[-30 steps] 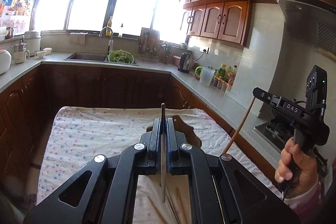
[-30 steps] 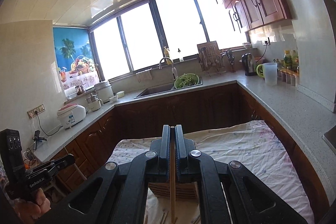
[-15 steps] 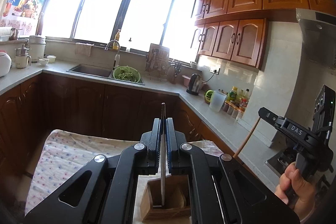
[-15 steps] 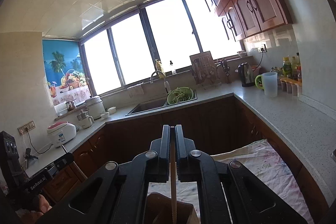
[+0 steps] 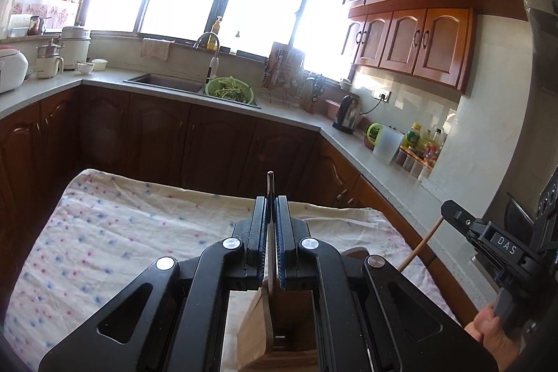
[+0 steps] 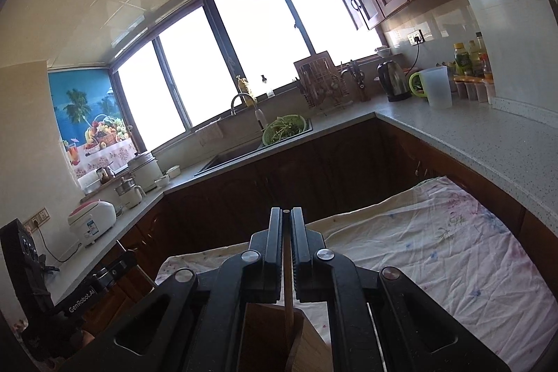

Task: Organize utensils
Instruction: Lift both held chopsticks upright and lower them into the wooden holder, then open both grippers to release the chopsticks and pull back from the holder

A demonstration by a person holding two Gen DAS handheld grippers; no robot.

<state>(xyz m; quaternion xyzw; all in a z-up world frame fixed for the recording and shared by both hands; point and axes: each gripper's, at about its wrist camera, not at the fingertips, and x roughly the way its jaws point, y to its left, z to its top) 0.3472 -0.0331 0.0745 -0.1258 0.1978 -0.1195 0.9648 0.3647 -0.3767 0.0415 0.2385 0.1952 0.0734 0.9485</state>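
My left gripper is shut on a thin metal utensil, held upright; its lower end reaches down into the wooden utensil holder standing on the cloth-covered table. My right gripper is shut on a wooden chopstick, also upright, its lower end inside the same wooden holder. The right gripper also shows at the right edge of the left wrist view, with the chopstick slanting down from it. The left gripper shows at the lower left of the right wrist view.
The floral cloth covers the table. Behind it run dark cabinets and a grey counter with a sink, green colander, kettle, jug and bottles. A rice cooker stands on the left counter.
Both grippers have moved over the wooden holder and tilted, so both utensils now point down into it. The loose chopsticks seen on the cloth a second ago are out of view.
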